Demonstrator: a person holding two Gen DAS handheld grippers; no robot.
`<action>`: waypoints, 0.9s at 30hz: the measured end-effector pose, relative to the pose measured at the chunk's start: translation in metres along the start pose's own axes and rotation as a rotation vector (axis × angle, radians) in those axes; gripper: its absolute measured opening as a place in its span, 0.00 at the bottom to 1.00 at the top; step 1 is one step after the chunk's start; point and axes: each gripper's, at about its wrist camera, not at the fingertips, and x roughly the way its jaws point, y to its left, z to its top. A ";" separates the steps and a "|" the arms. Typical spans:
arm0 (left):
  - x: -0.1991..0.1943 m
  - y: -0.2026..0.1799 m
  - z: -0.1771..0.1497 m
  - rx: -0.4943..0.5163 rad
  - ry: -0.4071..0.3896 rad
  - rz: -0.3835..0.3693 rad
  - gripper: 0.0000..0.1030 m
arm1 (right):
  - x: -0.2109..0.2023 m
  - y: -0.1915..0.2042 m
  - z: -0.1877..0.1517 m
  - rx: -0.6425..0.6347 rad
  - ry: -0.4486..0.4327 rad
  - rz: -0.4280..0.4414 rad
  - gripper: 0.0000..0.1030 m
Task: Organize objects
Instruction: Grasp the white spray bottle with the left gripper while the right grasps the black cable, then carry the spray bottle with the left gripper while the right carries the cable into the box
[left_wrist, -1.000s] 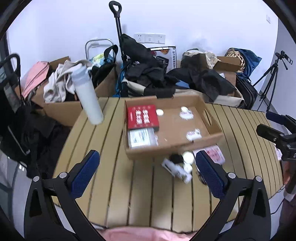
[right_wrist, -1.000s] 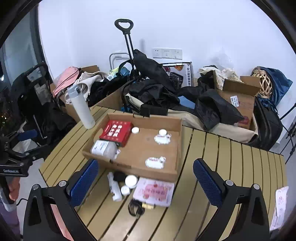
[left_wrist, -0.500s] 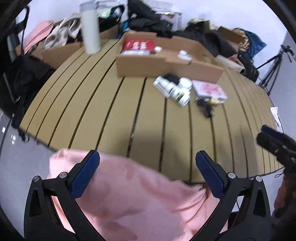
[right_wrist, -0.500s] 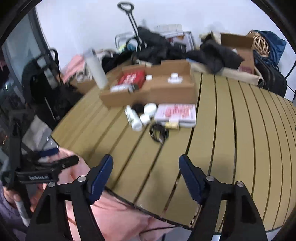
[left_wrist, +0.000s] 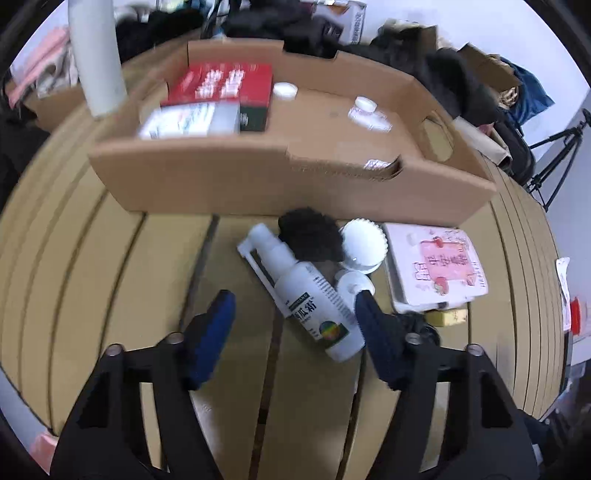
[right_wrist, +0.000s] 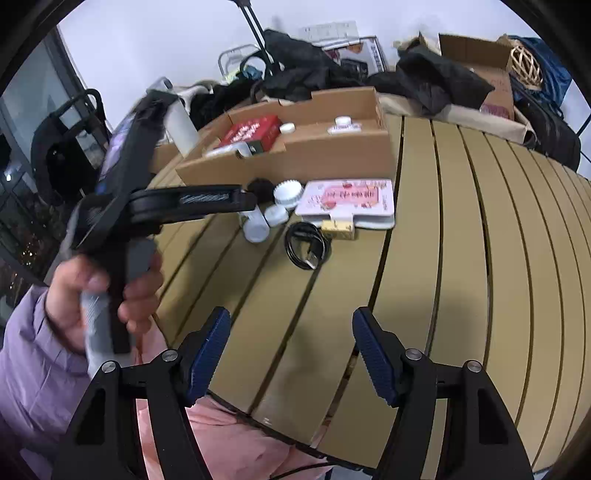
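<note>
The sorting is sitting partway through; the cardboard tray (left_wrist: 207, 177) on the far side of the table (left_wrist: 110, 295) is already holding a red box (left_wrist: 225, 86), a pale packet (left_wrist: 192, 120) in front of it, a loose white cap (left_wrist: 284, 89) and a small white bottle (left_wrist: 367, 116) to the right, while a cluster is still waiting on the table just near the tray's front wall; the white spray bottle (left_wrist: 310, 299) is lying on its side there, with a black round piece (left_wrist: 310, 238), a ribbed white lid (left_wrist: 364, 240) and a smaller white cap (left_wrist: 354, 284) beside it, a pink-printed case (left_wrist: 436, 269) to the right, a small yellow item (right_wrist: 338, 227) and a coiled black cable (right_wrist: 306, 247) nearer; the left gripper (left_wrist: 291, 310) is hovering over the spray bottle, its jaws having just been closing yet standing apart, the bottle between them and seemingly not pinched, though blur is making contact hard to judge; the right gripper (right_wrist: 291, 343) is hanging over bare table with jaws spread and empty.
</note>
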 end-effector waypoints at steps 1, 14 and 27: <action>0.000 0.001 -0.001 -0.006 -0.001 0.001 0.41 | 0.006 -0.001 0.001 -0.002 0.010 -0.011 0.70; -0.015 0.025 -0.030 0.032 -0.016 -0.012 0.23 | 0.094 0.016 0.045 -0.070 -0.010 -0.096 0.44; -0.103 0.028 -0.063 0.030 -0.126 -0.009 0.23 | 0.060 0.029 0.023 -0.114 0.008 -0.026 0.40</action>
